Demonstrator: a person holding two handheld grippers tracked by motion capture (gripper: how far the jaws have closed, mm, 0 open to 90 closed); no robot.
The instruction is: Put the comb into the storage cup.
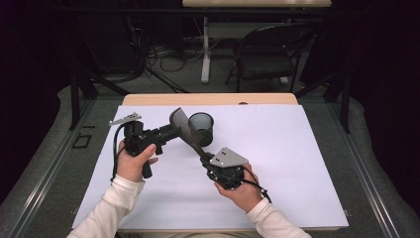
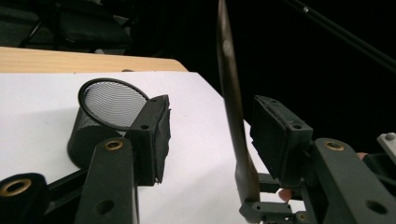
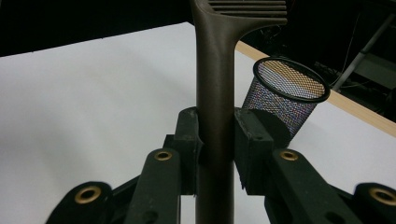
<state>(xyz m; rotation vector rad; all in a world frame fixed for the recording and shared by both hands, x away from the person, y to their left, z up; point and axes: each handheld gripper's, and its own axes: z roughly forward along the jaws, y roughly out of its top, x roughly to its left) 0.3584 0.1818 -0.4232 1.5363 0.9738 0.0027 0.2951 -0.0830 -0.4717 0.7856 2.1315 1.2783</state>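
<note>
1. The right claw (image 3: 215, 140) is clamped on the handle of a long dark brown plastic comb (image 3: 215, 84); in the right gripper view its two black pads press the handle from both sides.
2. The comb rises out of that grip, its toothed head at the top edge of the right gripper view. In the high view the comb (image 1: 184, 125) slants up and away from the right claw (image 1: 204, 157) toward the left one.
3. The left claw (image 2: 205, 135) stands open around the comb. In the left gripper view the comb (image 2: 232, 112) shows edge-on between the pads, near the right-hand pad and well apart from the left-hand one; neither pad presses it.
4. A black wire-mesh cup (image 1: 201, 128) stands on the white sheet (image 1: 277, 163) that covers the wooden bench (image 1: 148, 99), just beside the comb and behind the left claw (image 1: 174, 130).
5. In the left gripper view the cup (image 2: 105, 121) sits partly behind the left-hand jaw.
</note>
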